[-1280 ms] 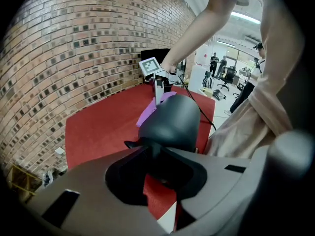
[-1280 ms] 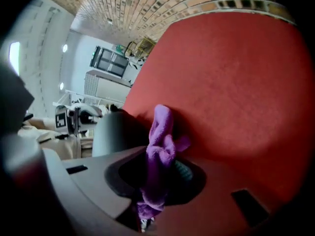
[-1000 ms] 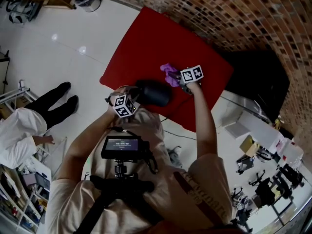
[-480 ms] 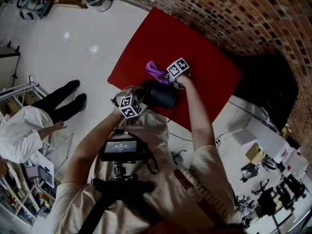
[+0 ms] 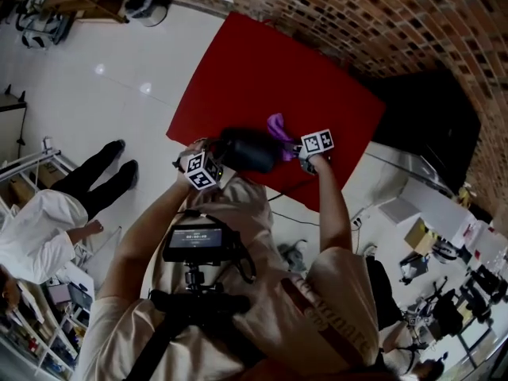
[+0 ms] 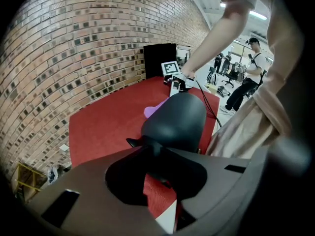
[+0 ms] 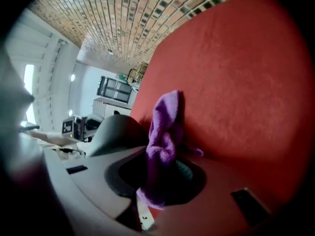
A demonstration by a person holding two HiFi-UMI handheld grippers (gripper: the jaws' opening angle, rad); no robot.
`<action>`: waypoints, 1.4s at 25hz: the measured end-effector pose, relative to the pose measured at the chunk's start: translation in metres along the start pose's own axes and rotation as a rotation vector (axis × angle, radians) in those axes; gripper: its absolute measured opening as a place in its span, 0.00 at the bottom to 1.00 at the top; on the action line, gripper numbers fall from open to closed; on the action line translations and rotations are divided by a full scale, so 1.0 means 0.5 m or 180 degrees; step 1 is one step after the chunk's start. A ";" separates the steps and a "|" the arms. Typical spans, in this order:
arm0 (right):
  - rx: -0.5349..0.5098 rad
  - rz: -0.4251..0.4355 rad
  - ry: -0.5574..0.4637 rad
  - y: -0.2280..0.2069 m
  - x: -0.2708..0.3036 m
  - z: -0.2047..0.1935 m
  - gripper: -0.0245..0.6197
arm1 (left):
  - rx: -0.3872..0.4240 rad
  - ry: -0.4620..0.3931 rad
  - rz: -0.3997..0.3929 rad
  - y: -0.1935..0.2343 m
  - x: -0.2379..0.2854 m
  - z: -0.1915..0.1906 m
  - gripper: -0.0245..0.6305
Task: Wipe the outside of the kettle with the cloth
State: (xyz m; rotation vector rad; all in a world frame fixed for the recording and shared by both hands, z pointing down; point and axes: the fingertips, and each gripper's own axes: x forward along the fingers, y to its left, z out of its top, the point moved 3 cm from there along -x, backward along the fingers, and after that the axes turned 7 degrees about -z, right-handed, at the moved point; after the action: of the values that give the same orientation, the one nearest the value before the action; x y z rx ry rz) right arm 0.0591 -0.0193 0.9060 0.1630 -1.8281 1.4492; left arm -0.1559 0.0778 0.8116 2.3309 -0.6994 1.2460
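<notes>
Wiping judged mid-course: left hand-held gripper (image 6: 157,167) clamped on kettle (image 6: 175,118), steadying it near counter (image 5: 262,62) near edge. Then right hand-held gripper (image 7: 162,181) clamped on purple cloth (image 7: 165,126), beside kettle body; contact unclear. Remaining: rest of outer shell; area already covered not determinable.

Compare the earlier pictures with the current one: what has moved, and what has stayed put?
The right gripper swept the purple cloth across the far side of the kettle, then back to its right-hand side in the head view. Nothing was picked up or released. The left gripper kept gripping the kettle, which stayed on the red surface.
</notes>
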 end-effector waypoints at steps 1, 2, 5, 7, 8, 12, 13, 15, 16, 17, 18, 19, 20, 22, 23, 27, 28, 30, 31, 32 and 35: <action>-0.0006 -0.0024 0.0022 0.004 -0.002 -0.037 0.18 | 0.0024 0.0003 -0.0014 0.001 0.000 0.003 0.13; 0.0005 -0.0015 0.0017 0.016 -0.001 -0.071 0.18 | 0.0050 0.0005 -0.0025 0.001 -0.002 0.006 0.13; 0.0306 0.0091 -0.0384 0.049 -0.004 -0.126 0.18 | 0.0057 0.0019 -0.0033 0.001 -0.003 0.007 0.13; 0.0663 0.0090 -0.0897 0.040 -0.016 -0.121 0.18 | 0.0066 0.0025 -0.0035 0.004 -0.003 0.008 0.13; 0.0836 0.0104 -0.1159 0.036 -0.023 -0.110 0.18 | 0.0076 0.0025 -0.0036 0.007 -0.004 0.008 0.13; 0.1453 0.0256 -0.2114 0.031 -0.046 -0.055 0.18 | 0.0066 -0.0014 -0.0046 0.012 -0.010 0.003 0.13; 0.1581 0.0308 -0.2301 0.031 -0.050 -0.046 0.18 | 0.0072 -0.0018 -0.0049 0.013 -0.010 0.002 0.13; 0.1787 0.0416 -0.2548 0.030 -0.051 -0.048 0.18 | 0.0084 -0.0027 -0.0030 0.016 -0.009 0.002 0.13; 0.1848 0.0464 -0.2591 0.029 -0.047 -0.061 0.18 | 0.0081 -0.0042 -0.0013 0.015 -0.006 0.004 0.13; 0.1872 0.0498 -0.2584 0.030 -0.039 -0.082 0.18 | 0.0080 -0.0060 0.0003 0.014 -0.003 0.006 0.13; 0.1868 0.0517 -0.2536 0.034 -0.027 -0.107 0.18 | 0.0088 -0.0070 0.0016 0.013 -0.001 0.008 0.13; 0.1848 0.0521 -0.2461 0.039 -0.013 -0.133 0.18 | 0.0100 -0.0063 0.0027 0.012 -0.001 0.011 0.13; 0.1816 0.0508 -0.2378 0.046 -0.001 -0.159 0.18 | 0.0104 -0.0046 0.0031 0.013 -0.003 0.013 0.13; 0.1733 0.0418 -0.2259 0.054 0.006 -0.198 0.18 | 0.0084 -0.0023 0.0019 0.015 -0.005 0.015 0.13; 0.1716 0.0370 -0.2277 0.056 -0.003 -0.206 0.18 | 0.0072 -0.0026 0.0009 0.015 -0.005 0.015 0.13; 0.2053 0.0575 -0.2934 0.076 -0.093 -0.157 0.18 | 0.0075 -0.0075 -0.0001 0.020 -0.009 0.022 0.13; 0.2063 0.0585 -0.3054 0.079 -0.109 -0.137 0.18 | 0.0074 -0.0086 0.0003 0.022 -0.007 0.021 0.13; 0.1898 0.0516 -0.3074 0.087 -0.114 -0.102 0.18 | 0.0061 -0.0111 0.0009 0.023 -0.003 0.022 0.13; 0.1735 0.0455 -0.3016 0.094 -0.107 -0.089 0.18 | 0.0049 -0.0127 0.0012 0.022 -0.002 0.024 0.13; 0.1554 0.0379 -0.2956 0.102 -0.098 -0.081 0.18 | 0.0033 -0.0136 0.0016 0.021 -0.002 0.025 0.13; 0.1284 0.0221 -0.2831 0.116 -0.076 -0.098 0.18 | -0.0014 -0.0118 0.0020 0.020 -0.001 0.024 0.13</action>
State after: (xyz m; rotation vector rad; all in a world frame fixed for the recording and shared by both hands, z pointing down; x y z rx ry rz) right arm 0.0777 0.0297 0.8392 1.1014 -2.1705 1.9669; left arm -0.1545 0.0632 0.8063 2.3557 -0.7215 1.2056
